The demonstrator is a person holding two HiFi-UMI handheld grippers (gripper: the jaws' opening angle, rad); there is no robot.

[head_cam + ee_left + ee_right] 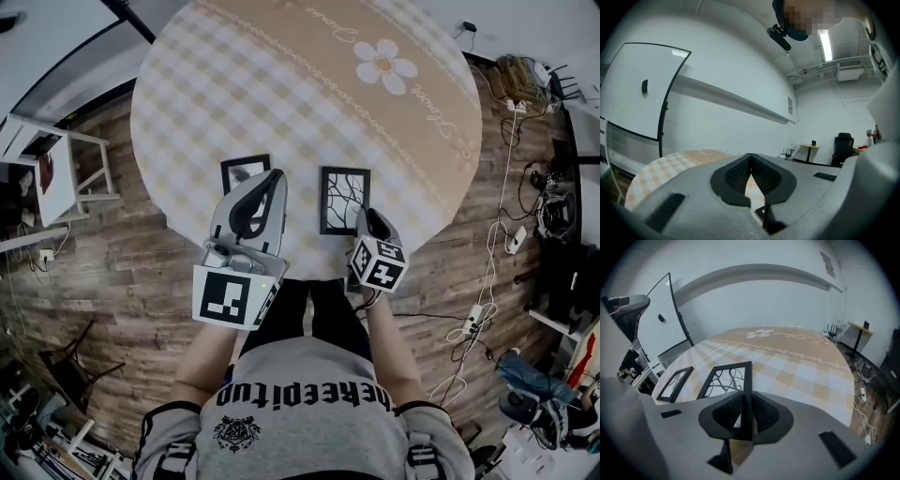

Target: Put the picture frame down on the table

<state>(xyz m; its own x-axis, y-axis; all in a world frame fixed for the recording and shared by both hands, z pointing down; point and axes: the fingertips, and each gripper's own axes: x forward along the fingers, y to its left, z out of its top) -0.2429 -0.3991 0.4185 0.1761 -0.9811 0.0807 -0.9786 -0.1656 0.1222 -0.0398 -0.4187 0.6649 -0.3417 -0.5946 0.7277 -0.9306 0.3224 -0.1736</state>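
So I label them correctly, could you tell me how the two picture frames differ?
The branch-pattern frame is clamped at its edge by the right gripper; the photo frame lies free. The branch-pattern frame shows dark branching lines, the photo frame a greyish picture. Both have black borders.

**Round counter, two frames on its cloth**

The counter (148, 155) is round and draped in a beige-and-white checked cloth (300, 112). A printed daisy (384, 64) lies on the cloth well beyond both sets of jaws. A branch-pattern picture frame (344, 200) lies near the counter's closest edge, its right rail between the jaws of the right gripper (368, 223). A smaller black picture frame (245, 172) lies flat just to its left. In the head view it is partly covered by the left gripper (269, 187).
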